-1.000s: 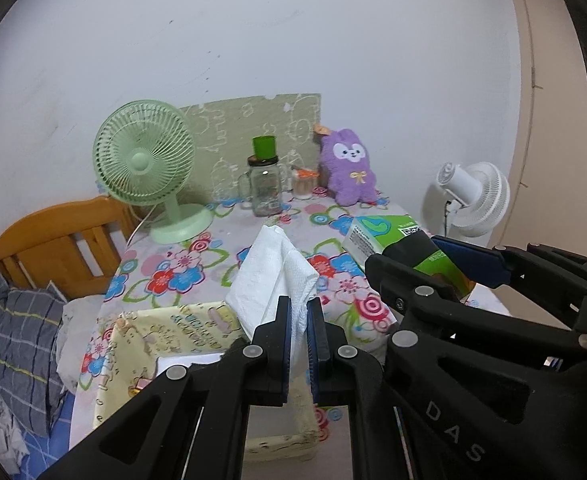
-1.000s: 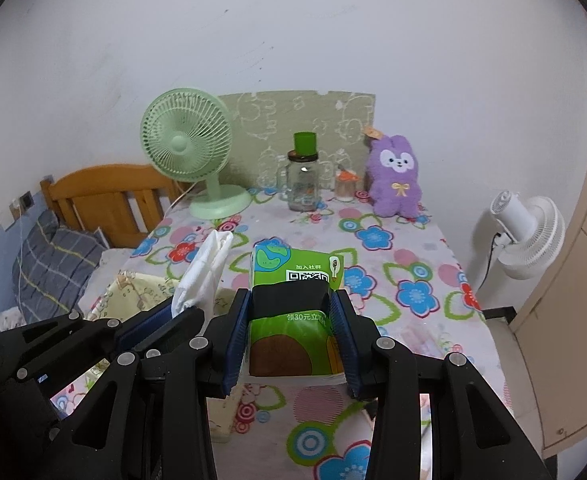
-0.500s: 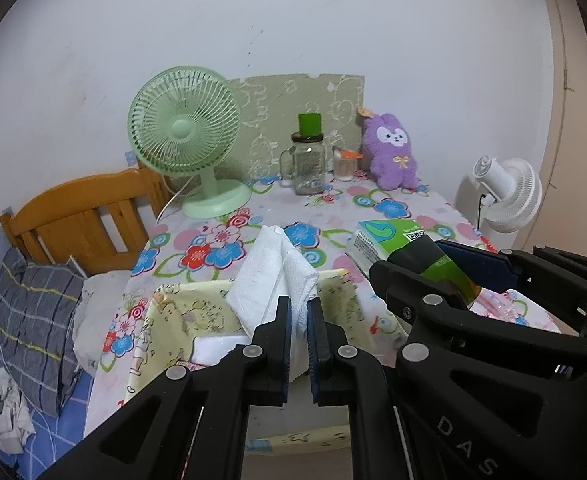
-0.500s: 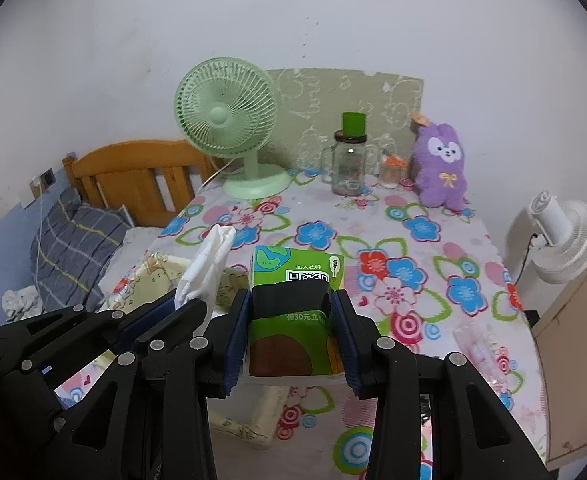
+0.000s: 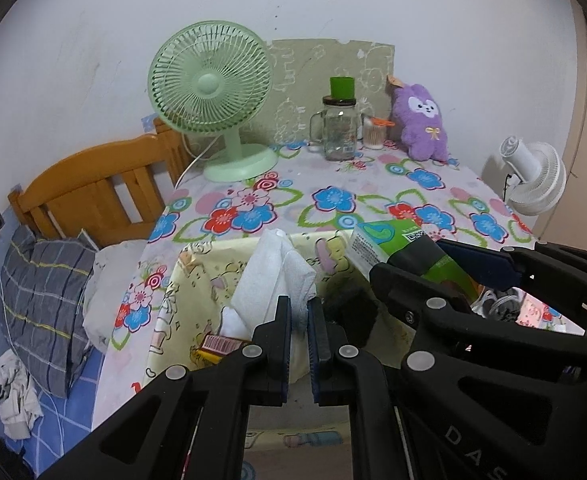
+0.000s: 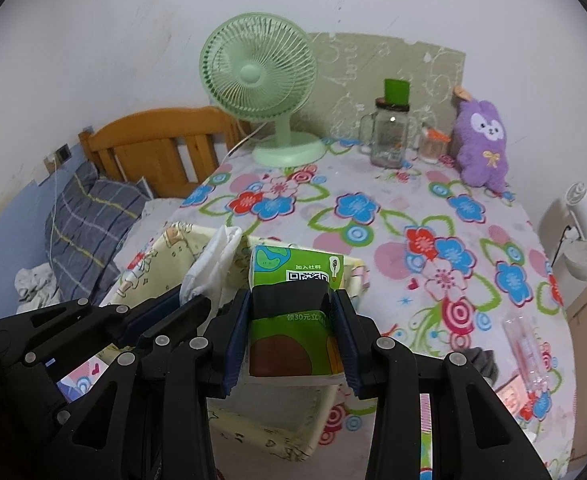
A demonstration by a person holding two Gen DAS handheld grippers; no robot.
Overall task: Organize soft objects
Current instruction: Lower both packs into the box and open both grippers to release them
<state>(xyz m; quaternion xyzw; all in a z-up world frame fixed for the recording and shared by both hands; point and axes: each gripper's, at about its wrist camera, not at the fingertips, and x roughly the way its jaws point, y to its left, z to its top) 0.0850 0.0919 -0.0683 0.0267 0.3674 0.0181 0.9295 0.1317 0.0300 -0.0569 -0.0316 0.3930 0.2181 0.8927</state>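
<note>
My left gripper (image 5: 300, 312) is shut on a white folded cloth (image 5: 271, 276) and holds it over a pale yellow fabric storage box (image 5: 197, 276) at the table's front edge. My right gripper (image 6: 291, 312) is shut on a green tissue pack (image 6: 293, 280) and holds it over the same box (image 6: 165, 248), just right of the cloth (image 6: 213, 264). The tissue pack also shows in the left wrist view (image 5: 389, 240). A purple plush rabbit (image 5: 423, 122) sits at the table's back right. Inside the box lie a black item (image 5: 353, 312) and a small packet (image 5: 221, 346).
A green desk fan (image 5: 213, 96), a glass jar with a green cap (image 5: 339, 128) and a small swab jar (image 5: 374, 134) stand at the back of the flowered tablecloth (image 5: 333, 200). A wooden bed frame (image 5: 93, 192) and pillow (image 5: 41, 296) are left. A white fan (image 5: 533, 176) stands right.
Both grippers have moved left and down with their loads, from above the tablecloth to over the yellow box. The box interior has come into view.
</note>
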